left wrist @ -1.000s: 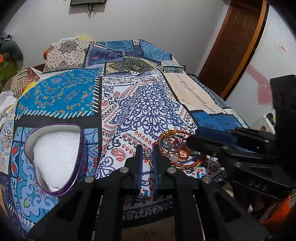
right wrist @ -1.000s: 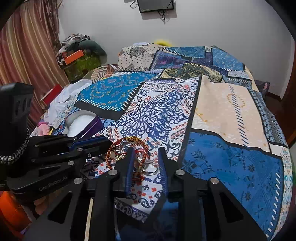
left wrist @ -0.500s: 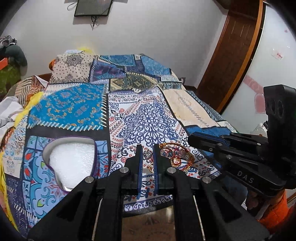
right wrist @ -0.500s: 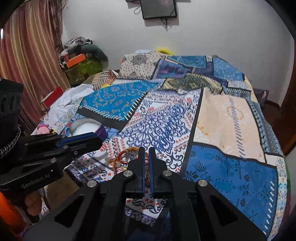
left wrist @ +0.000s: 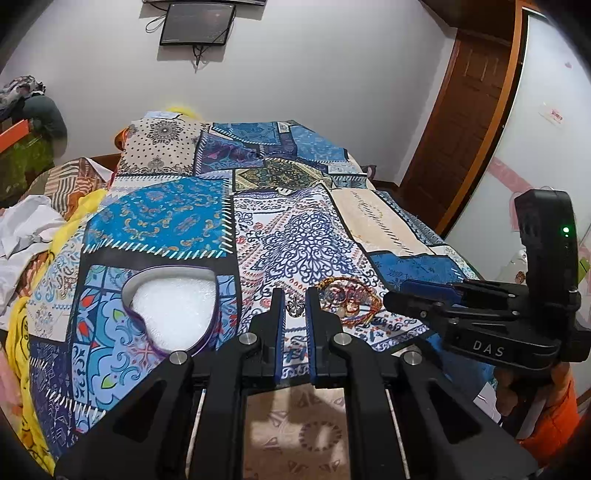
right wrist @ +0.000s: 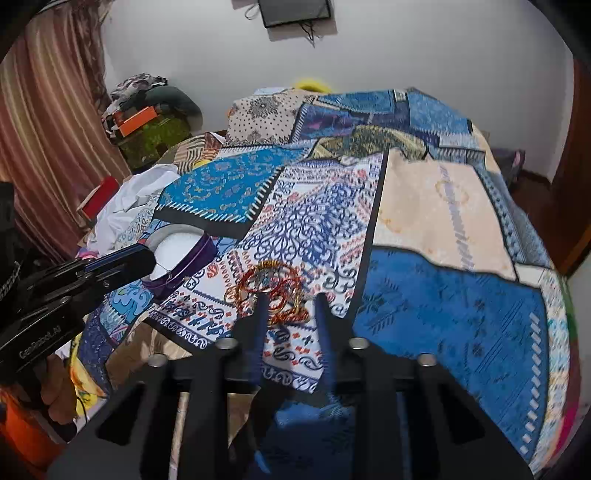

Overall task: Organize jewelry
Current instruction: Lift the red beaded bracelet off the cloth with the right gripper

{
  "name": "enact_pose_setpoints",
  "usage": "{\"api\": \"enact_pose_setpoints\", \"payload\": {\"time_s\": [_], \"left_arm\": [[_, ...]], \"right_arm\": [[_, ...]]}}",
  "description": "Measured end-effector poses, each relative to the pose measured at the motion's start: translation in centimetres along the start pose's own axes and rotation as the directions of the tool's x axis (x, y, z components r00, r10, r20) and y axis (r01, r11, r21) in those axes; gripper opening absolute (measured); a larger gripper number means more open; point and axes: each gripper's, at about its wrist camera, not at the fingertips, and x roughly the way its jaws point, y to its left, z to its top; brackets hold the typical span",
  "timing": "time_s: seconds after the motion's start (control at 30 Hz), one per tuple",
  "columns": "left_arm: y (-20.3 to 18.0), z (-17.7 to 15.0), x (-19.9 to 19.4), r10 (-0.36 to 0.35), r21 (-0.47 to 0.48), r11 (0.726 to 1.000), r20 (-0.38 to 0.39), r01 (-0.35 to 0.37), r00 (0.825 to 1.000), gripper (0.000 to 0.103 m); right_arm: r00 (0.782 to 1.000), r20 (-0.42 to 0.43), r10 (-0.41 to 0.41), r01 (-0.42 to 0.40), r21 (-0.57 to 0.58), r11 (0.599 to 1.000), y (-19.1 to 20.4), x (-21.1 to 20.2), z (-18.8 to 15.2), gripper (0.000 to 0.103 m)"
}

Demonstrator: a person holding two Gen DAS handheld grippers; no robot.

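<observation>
Left gripper (left wrist: 294, 295): jaws are set slightly apart above the near edge of the bed; a small silver trinket (left wrist: 296, 307) is seen in the gap between them, but whether it is pinched or only lying on the cloth behind cannot be told.
Right gripper (right wrist: 289, 295): jaws are held well apart, nothing between them; the view is blurred.
Jewelry pile (left wrist: 348, 300): red, gold and beaded bangles are heaped on the white-and-blue panel near the bed's front edge, just right of the left gripper's tips and right at the right gripper's tips (right wrist: 271, 291).
Heart-shaped box (left wrist: 173, 308): purple-walled, white padded inside, lid off; it is set on the quilt left of the pile, apart from it.
Quilt (left wrist: 295, 243): patchwork of blue, cream and patterned panels is spread over the whole bed.
Obstructions: in the right wrist view the left gripper's tip (right wrist: 122, 260) is laid across part of the box (right wrist: 184, 254).
Surroundings: a wall screen (left wrist: 197, 24), a wooden door (left wrist: 469, 122), a striped curtain (right wrist: 40, 147) and piled clothes (right wrist: 147, 107) are noted.
</observation>
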Motion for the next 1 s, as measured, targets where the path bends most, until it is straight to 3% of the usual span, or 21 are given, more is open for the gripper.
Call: {"api": "enact_pose_setpoints", "payload": {"time_s": [0.3,0.67,0.8,1.0], "left_arm": [[0.8,-0.4,-0.4,0.006,-0.007,1.0,0.011,-0.006,1.0,0.009],[1.1,-0.5,-0.4,0.011,-0.012,1.0,0.016,-0.011,1.0,0.009],[1.1,-0.5,-0.5,0.026,-0.009,1.0,0.021,-0.026,0.999,0.009],[0.6,-0.4,-1.2,0.039,0.003,0.999,0.032,-0.039,0.999,0.009]], "right_arm": [[0.997,-0.069,0.015,-0.011,0.053,0.999,0.4,2.2,-0.5,0.028],[0.999,-0.053,-0.008,0.013,0.093,0.996,0.0,3.0,-0.5,0.028],[0.998,-0.041,-0.056,0.058,0.045,0.997,0.5,3.3,-0.6,0.017],[0.997,-0.022,-0.072,0.073,0.034,0.997,0.2,3.0,-0.8,0.009]]}}
